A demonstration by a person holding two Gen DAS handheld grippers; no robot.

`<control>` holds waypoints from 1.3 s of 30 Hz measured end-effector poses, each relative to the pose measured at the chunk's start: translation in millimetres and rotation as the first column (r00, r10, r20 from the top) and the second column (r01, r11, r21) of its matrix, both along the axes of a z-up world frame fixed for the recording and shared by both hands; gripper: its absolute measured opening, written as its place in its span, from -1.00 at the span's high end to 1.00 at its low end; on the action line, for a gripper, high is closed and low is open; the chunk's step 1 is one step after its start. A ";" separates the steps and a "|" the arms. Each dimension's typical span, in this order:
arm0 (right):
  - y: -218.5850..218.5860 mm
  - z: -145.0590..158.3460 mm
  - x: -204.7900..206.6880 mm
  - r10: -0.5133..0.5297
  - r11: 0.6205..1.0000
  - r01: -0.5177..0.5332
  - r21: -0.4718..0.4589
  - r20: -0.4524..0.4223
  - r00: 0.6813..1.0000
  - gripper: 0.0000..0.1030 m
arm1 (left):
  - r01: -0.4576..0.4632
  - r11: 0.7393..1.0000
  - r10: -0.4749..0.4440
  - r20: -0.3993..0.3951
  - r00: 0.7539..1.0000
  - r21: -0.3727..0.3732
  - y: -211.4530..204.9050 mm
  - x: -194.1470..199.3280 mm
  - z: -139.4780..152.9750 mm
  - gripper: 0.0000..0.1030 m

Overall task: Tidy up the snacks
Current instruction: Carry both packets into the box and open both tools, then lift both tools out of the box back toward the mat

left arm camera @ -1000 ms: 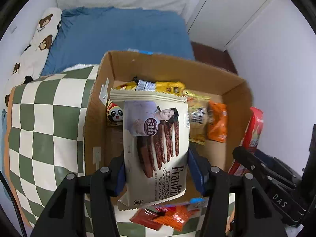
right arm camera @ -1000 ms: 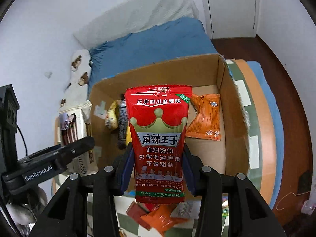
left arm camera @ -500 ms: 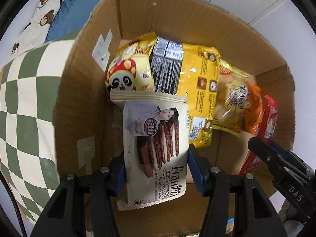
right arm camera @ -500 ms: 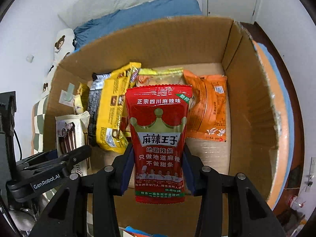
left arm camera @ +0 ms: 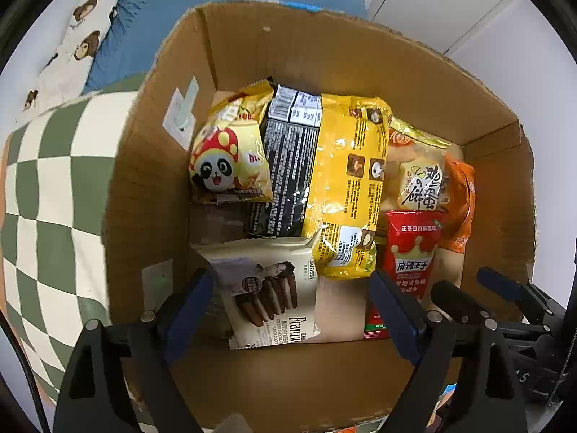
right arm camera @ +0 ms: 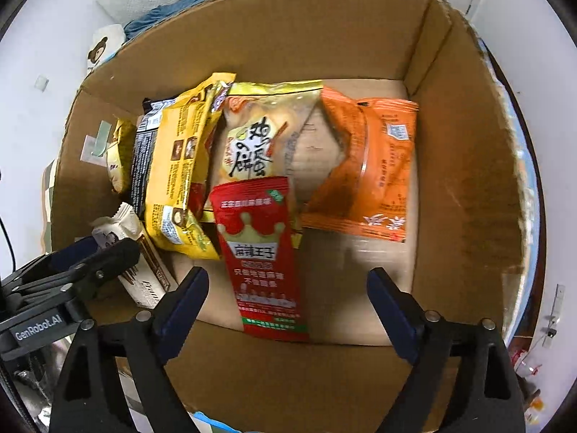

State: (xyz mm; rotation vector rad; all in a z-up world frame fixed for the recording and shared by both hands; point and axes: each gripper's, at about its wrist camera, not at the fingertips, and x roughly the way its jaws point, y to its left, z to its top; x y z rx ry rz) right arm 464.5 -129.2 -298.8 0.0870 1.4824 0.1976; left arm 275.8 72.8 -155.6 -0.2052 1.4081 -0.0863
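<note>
I am hovering both hands over the cardboard box, left gripper and right gripper just opening and released, the light, crinkly cookie packet and slippery red pouch lying inside, best pinched across their flat edges.

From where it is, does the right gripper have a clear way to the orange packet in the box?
Probably yes: the right gripper is open, and the orange packet lies uncovered just beyond it, nothing between.

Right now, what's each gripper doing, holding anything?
Left gripper: open, jaws just opened; cream cookie packet lies loose between them.
Right gripper: open, jaws just opened; red spicy snack packet released in the cardboard box.
</note>
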 end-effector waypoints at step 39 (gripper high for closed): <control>-41.2 174.5 -169.7 -0.052 0.998 0.062 -0.006 0.470 0.881 -0.80 | 0.000 0.993 -0.056 0.473 0.880 0.116 -12.7 -163.3 150.5 -0.72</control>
